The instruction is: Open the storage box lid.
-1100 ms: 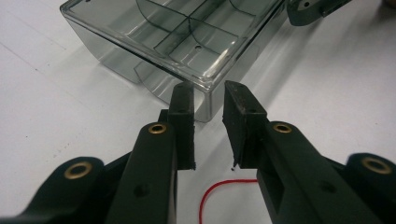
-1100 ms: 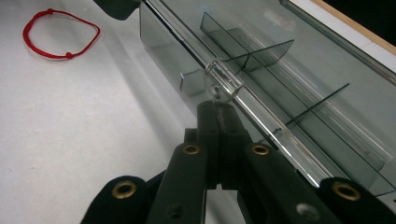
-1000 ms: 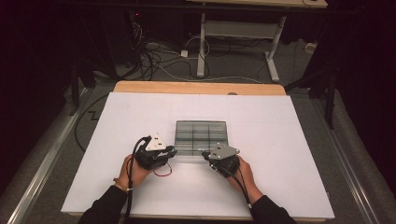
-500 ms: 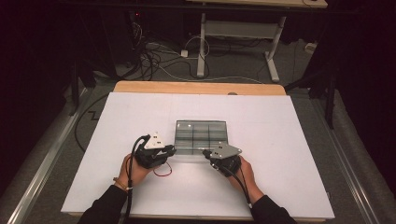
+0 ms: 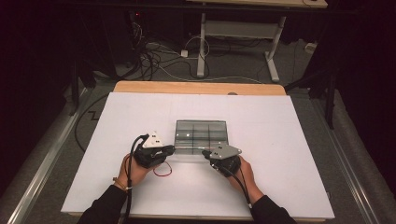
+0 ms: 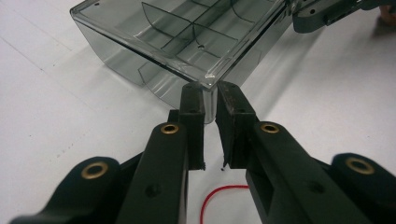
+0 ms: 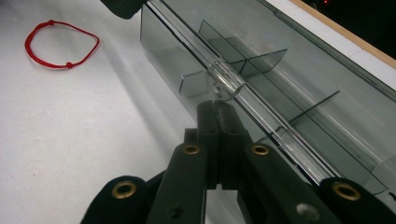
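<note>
A smoky clear compartment box (image 5: pixel 201 133) lies flat on the white table top, with dividers (image 6: pixel 191 30) visible inside. My left gripper (image 5: pixel 171 150) is at its near left corner. In the left gripper view the jaws (image 6: pixel 211 100) are closed down to a thin gap, with the box's corner (image 6: pixel 208 80) caught between the fingertips. My right gripper (image 5: pixel 206 151) is at the box's near edge. In the right gripper view it (image 7: pixel 218 108) is shut, its tips touching just under the round clear latch (image 7: pixel 223 82) on the front rim.
A red string loop (image 5: pixel 162 171) lies on the table between the two hands, also seen in the right gripper view (image 7: pixel 60 44). A wooden strip (image 5: pixel 200 87) runs along the far table edge, with cables and a desk frame (image 5: pixel 236 32) on the floor beyond.
Almost nothing differs. Both grippers stay at the box's near edge, and the right one has edged slightly closer to the rim.
</note>
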Demonstrator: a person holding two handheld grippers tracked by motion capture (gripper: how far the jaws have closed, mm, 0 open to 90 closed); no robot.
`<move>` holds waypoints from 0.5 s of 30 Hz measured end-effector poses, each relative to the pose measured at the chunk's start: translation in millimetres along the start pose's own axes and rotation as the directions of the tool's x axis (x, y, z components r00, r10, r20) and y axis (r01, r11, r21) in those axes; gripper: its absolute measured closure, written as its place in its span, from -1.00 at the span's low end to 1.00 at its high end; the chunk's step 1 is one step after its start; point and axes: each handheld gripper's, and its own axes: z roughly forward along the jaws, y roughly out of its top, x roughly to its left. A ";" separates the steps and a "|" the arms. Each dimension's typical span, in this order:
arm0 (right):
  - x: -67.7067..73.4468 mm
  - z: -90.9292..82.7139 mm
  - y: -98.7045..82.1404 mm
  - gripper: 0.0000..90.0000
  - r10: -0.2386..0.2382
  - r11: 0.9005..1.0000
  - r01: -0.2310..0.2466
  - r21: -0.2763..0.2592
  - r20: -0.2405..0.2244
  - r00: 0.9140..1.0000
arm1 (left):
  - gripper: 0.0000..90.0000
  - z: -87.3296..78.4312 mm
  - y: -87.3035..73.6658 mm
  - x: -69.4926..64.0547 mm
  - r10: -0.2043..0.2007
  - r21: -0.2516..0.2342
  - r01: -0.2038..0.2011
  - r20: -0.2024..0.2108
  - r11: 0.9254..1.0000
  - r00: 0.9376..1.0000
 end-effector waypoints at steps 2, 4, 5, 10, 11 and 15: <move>0.5 -0.1 0.3 1.00 -0.006 1.000 0.006 0.001 0.003 1.000 | 0.78 -0.5 0.1 0.3 -0.005 -0.003 0.005 0.000 1.000 1.000; 1.0 -1.2 0.9 1.00 0.000 1.000 0.000 -0.013 -0.002 1.000 | 0.80 0.2 -0.2 0.5 -0.003 0.012 0.002 0.005 1.000 1.000; 1.5 -2.0 2.1 1.00 -0.003 1.000 0.003 -0.018 -0.001 1.000 | 0.80 1.1 -0.6 0.2 0.002 0.021 -0.002 0.008 1.000 1.000; 2.7 -3.3 3.6 1.00 -0.012 1.000 0.012 -0.007 -0.003 1.000 | 0.84 1.5 -0.9 0.4 0.005 0.023 -0.004 -0.010 1.000 1.000; 1.9 -3.1 2.6 1.00 -0.017 1.000 0.017 -0.004 -0.012 1.000 | 0.84 1.6 -1.1 0.6 0.005 0.023 -0.004 -0.009 1.000 1.000; 0.0 -2.7 0.6 1.00 -0.005 1.000 0.005 0.027 -0.001 1.000 | 0.84 1.8 -1.1 0.2 0.008 0.022 -0.008 -0.014 1.000 1.000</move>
